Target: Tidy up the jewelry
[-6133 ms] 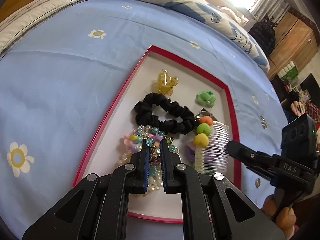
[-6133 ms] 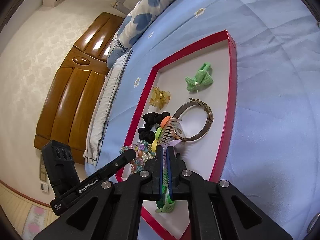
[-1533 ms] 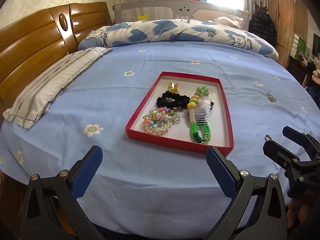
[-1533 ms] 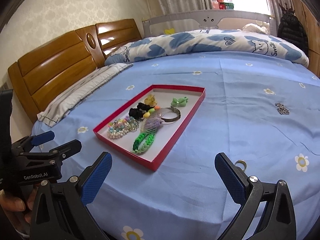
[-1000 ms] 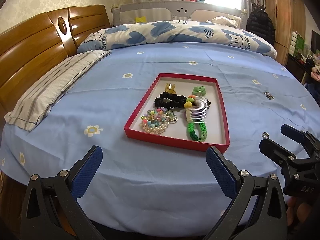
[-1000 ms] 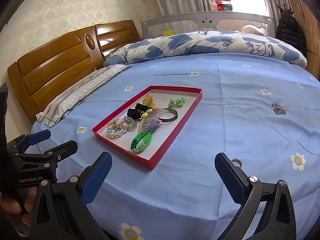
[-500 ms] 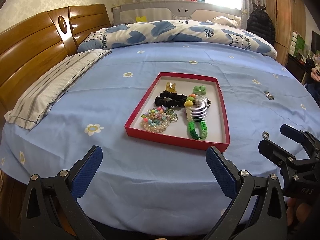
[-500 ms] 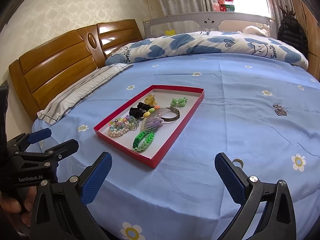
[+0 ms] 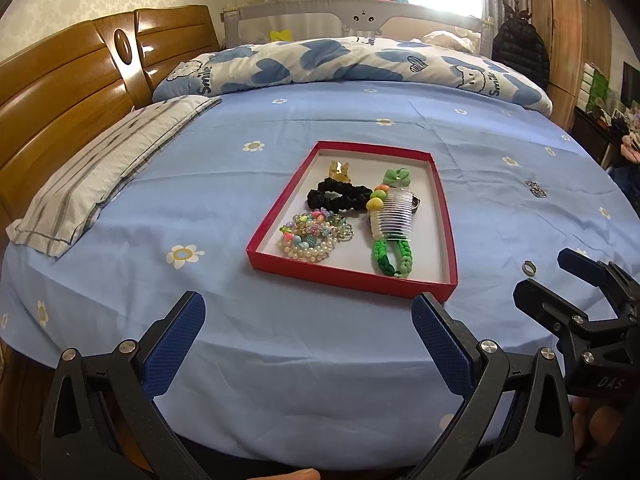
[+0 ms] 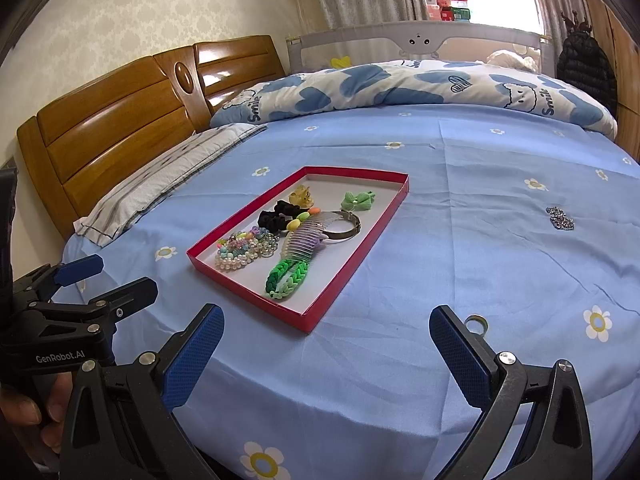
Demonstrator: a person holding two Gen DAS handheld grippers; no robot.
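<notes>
A red tray (image 9: 352, 277) (image 10: 256, 290) lies on the blue bed sheet. It holds a bead bracelet (image 9: 310, 236), a black scrunchie (image 9: 338, 196), a clear comb (image 9: 394, 210), a green braided band (image 9: 390, 254), a yellow clip (image 9: 339, 170) and a green bow (image 9: 396, 176). A small ring (image 9: 529, 268) (image 10: 476, 325) and a sparkly brooch (image 9: 535, 188) (image 10: 560, 217) lie on the sheet right of the tray. My left gripper (image 9: 308, 330) and right gripper (image 10: 326, 340) are both wide open and empty, held back at the near edge of the bed.
A folded striped cloth (image 9: 108, 168) lies at the left by the wooden headboard (image 9: 60, 96). A blue-and-white quilt (image 9: 352, 62) lies across the far side. A wardrobe (image 9: 560, 40) stands at the right.
Six seconds ago both grippers were shut low over the tray's items. Now both are open and pulled back to the bed's edge. Little has moved in the last second.
</notes>
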